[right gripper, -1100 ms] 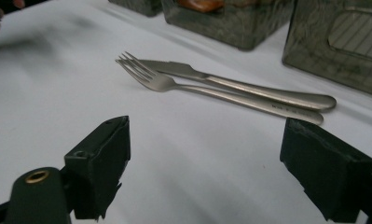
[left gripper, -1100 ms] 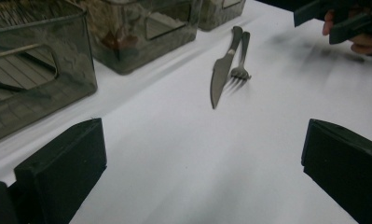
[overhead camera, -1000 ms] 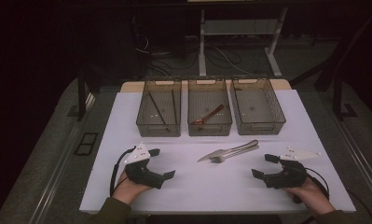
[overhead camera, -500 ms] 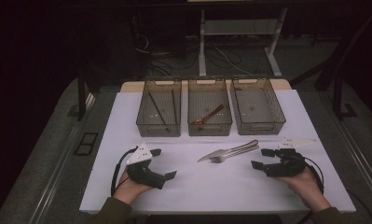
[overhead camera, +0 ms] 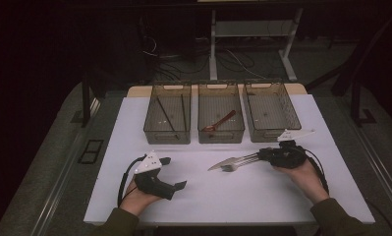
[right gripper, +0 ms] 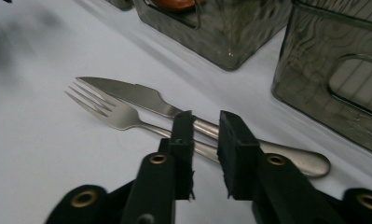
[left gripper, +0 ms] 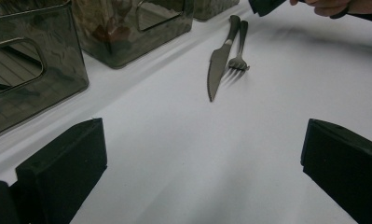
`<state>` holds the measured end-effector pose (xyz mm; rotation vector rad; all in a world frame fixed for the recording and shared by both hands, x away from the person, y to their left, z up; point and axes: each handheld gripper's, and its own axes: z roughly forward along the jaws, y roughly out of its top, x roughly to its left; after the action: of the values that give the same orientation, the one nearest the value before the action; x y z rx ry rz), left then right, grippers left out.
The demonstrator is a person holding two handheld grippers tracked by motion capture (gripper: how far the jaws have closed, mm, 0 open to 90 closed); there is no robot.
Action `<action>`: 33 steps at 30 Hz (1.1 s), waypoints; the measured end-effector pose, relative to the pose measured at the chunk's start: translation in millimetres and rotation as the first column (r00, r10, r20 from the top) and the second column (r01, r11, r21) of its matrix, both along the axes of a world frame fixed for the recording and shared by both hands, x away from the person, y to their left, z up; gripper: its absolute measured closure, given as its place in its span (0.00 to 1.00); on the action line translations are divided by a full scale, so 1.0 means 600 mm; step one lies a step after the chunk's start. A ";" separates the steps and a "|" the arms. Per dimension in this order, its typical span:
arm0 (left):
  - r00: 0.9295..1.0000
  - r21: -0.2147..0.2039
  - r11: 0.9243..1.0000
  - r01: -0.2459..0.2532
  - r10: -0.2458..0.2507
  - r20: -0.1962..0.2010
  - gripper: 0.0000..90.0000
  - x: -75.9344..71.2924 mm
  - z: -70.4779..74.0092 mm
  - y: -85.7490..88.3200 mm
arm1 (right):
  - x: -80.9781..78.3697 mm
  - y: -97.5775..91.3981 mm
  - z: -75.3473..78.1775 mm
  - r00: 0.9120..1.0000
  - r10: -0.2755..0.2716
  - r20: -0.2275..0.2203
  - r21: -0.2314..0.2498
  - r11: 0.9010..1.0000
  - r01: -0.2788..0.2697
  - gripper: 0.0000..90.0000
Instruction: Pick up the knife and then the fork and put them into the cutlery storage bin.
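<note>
A steel knife (overhead camera: 231,161) and fork (overhead camera: 233,167) lie side by side on the white board (overhead camera: 218,196), tips pointing left. My right gripper (overhead camera: 263,155) sits at their handle ends. In the right gripper view its jaws (right gripper: 206,140) stand a narrow gap apart, having just been closing. The knife (right gripper: 132,95) and fork (right gripper: 106,112) handles run crosswise under that gap, and no pad presses on them. My left gripper (overhead camera: 176,172) rests at the front left, wide open (left gripper: 202,163) with nothing between its jaws, facing the knife (left gripper: 217,65) and fork (left gripper: 239,58).
Three smoky clear bins stand in a row at the back. The left bin (overhead camera: 154,129) holds dark sticks, the middle bin (overhead camera: 222,135) holds a red-brown spoon (overhead camera: 219,122), and the right bin (overhead camera: 262,133) looks bare. Dark floor and cables lie beyond the table.
My right gripper has moved left along the board up to the cutlery handles, and its jaws have narrowed. The left gripper has stayed where it was.
</note>
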<state>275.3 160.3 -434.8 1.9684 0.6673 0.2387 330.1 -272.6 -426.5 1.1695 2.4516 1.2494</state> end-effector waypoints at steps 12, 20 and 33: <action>1.000 -0.001 1.000 0.002 -0.002 -0.002 0.00 0.000 0.000 -0.001 | 0.031 0.023 -0.027 0.999 0.032 -0.022 -0.053 0.998 -0.033 0.99; 1.000 -0.003 1.000 0.003 -0.003 -0.001 0.00 0.000 0.000 -0.001 | 0.030 0.032 -0.035 0.999 0.046 -0.022 -0.075 0.996 -0.048 0.99; 1.000 -0.003 1.000 0.004 -0.004 -0.004 0.00 0.000 -0.001 -0.002 | 0.027 0.040 -0.037 0.998 0.053 0.025 -0.139 0.989 -0.049 0.99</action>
<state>275.1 159.2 -435.1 1.9677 0.6664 0.2311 346.5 -248.8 -448.9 1.0526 2.5159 1.0807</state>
